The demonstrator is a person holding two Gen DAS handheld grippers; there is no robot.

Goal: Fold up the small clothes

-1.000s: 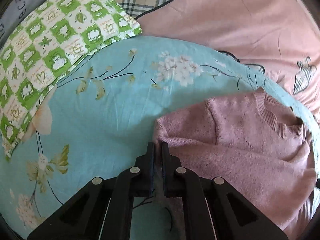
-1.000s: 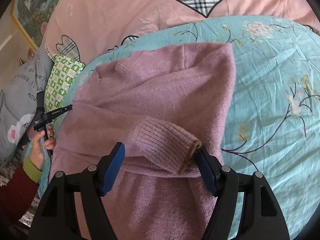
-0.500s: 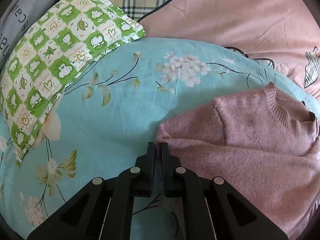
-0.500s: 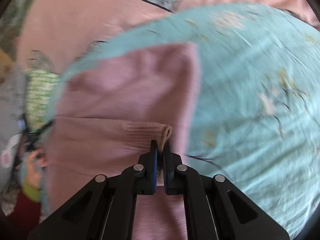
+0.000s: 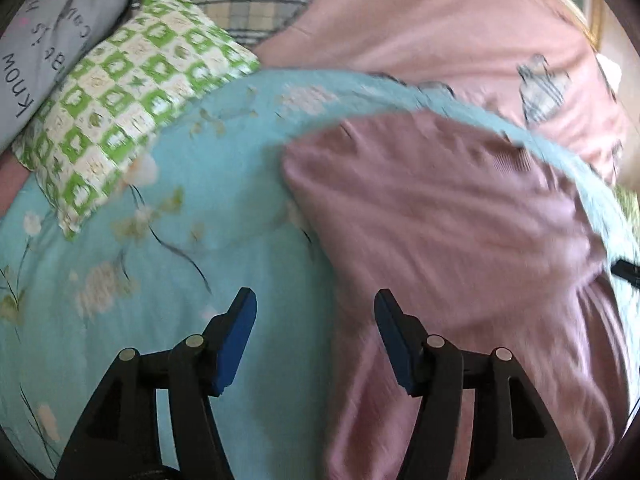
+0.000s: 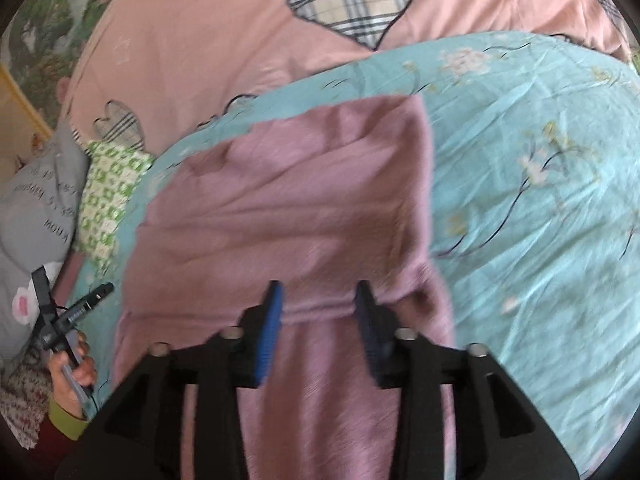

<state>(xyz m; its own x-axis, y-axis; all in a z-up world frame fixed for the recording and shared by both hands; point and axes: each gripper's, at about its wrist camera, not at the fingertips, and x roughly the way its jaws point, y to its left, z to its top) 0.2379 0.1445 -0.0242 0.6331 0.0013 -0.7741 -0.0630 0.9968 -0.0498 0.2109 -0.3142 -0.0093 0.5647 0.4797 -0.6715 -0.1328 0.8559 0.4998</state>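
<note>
Lying spread on the light-blue floral bedsheet, the mauve knitted sweater looks partly folded, as far as the blurred frames allow. In the right wrist view its right edge runs straight from far to near, which suggests a sleeve has been brought in across the body; a ridge of knit crosses the garment just beyond the right gripper. The collar sits toward the far left of the garment, and the hem is hidden under the gripper body.

The right gripper's jaws have just been opening from a closed pinch and now stand partly apart over that ridge; the fabric lies between them, but the pads do not appear to press on it. The left gripper has also just been opening: its jaws stand wide, over bare sheet at the sweater's left edge, with nothing held. So both have let go, and I judge one sleeve fold to be set down.

What seems left: checking the other sleeve, then folding the body from hem toward collar and squaring it.

Further out, a green-and-white checked pillow lies at the far left of the bed, a grey lettered cushion beyond it, and a pink quilt with plaid hearts along the far side.
</note>
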